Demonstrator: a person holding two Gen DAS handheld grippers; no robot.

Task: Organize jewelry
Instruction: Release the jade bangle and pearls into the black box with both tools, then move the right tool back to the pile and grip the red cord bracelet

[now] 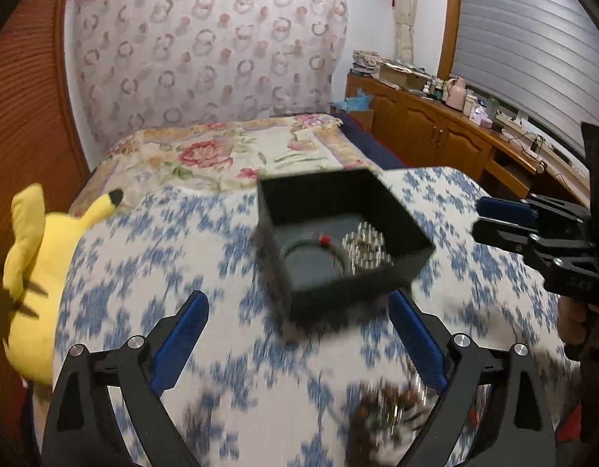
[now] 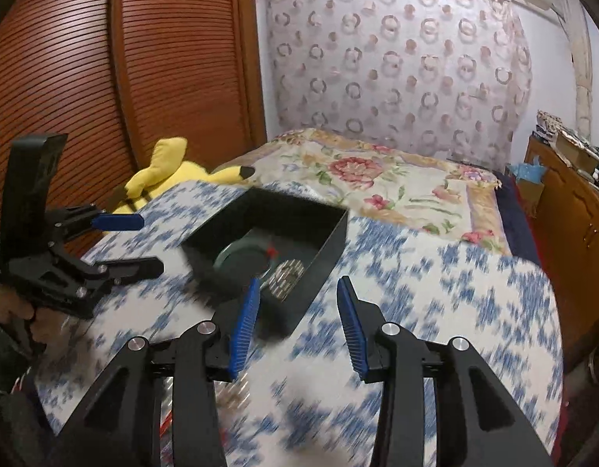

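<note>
Two tongs, both open and empty: left tongs spread wide, right tongs parted less. Black box on blue-patterned tabletop, holding green bangle and silver beads. Blurred jewelry heap near.

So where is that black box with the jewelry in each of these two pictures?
Left wrist view: the black box sits right of centre on the blue-and-white cloth, just beyond the wide-open left gripper.
Right wrist view: the black box lies left of centre, just beyond the right gripper.
Shared landmark: the yellow plush toy, left of the box in both.
</note>
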